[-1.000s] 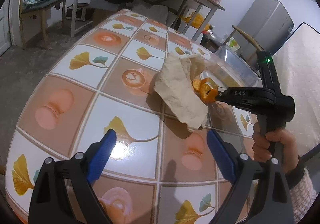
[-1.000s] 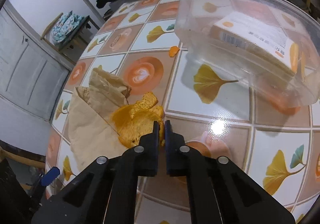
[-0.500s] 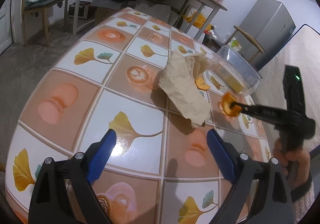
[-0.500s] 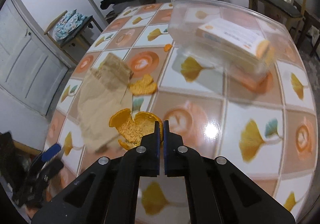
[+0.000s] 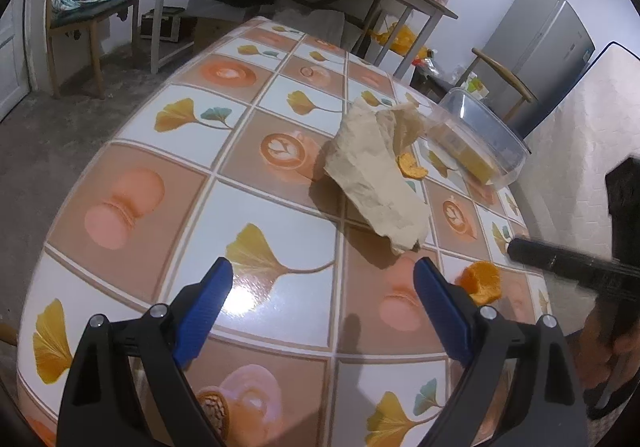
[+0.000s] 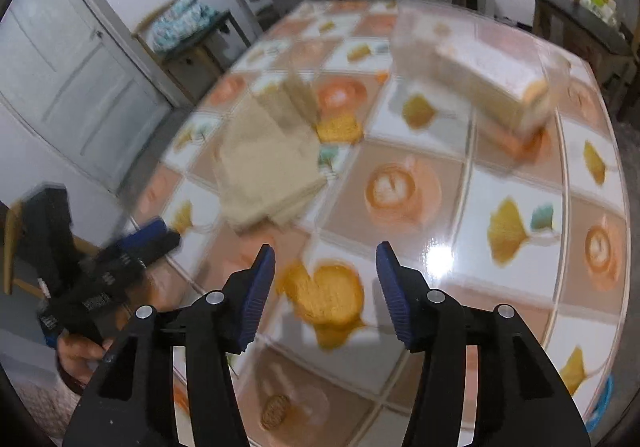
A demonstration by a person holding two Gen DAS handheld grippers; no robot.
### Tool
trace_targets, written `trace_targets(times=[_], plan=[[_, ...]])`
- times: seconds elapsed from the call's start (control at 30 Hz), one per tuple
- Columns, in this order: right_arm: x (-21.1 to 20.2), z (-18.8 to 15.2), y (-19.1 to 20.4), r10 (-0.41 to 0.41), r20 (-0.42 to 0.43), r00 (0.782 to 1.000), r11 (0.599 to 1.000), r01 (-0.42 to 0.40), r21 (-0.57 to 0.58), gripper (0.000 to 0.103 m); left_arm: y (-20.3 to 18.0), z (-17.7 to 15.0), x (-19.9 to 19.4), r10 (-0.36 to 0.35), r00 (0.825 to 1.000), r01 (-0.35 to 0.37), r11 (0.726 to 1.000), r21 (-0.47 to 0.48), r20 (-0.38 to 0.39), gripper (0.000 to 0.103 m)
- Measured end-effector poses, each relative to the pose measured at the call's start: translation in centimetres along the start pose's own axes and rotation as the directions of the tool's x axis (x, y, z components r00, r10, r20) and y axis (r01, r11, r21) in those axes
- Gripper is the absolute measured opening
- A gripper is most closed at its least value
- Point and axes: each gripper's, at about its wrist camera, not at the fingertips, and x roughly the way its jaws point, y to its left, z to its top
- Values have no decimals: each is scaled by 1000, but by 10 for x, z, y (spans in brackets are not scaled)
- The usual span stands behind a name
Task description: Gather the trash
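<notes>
Two peels (image 5: 411, 168) remain on our tiled surface (image 5: 280, 299): our right hand-held gripper (image 6: 326, 279), jaws just opened and empty, hangs over one (image 6: 330, 297); our left (image 5: 324, 289) stands open. Light, curled, floppy, they likely pinch best by a raised edge.

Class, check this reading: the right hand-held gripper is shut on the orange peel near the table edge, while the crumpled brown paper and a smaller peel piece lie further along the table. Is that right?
One slip: the right hand-held gripper is open, its jaws just having parted, as the right wrist view shows. The orange peel lies released on the table, between the spread jaws. The crumpled brown paper and the smaller peel piece do lie further along.
</notes>
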Motion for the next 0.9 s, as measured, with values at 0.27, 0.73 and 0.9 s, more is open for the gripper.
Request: trace_targets(times=[0.27,0.73,0.9], plan=[[50,55,-11,-67,15,998,997,67,28,47,3,3,7,15,1000,-15,1000,-3,-4,89],[104,76,-5,-193,5,981,980,193,-40,4,4,3,12,18,1000,-18,1000,5,-2,89],[95,75,0,-215,43,976,974,218,-61,0,4,3,12,17,1000,-17,1000,3,-1,89]])
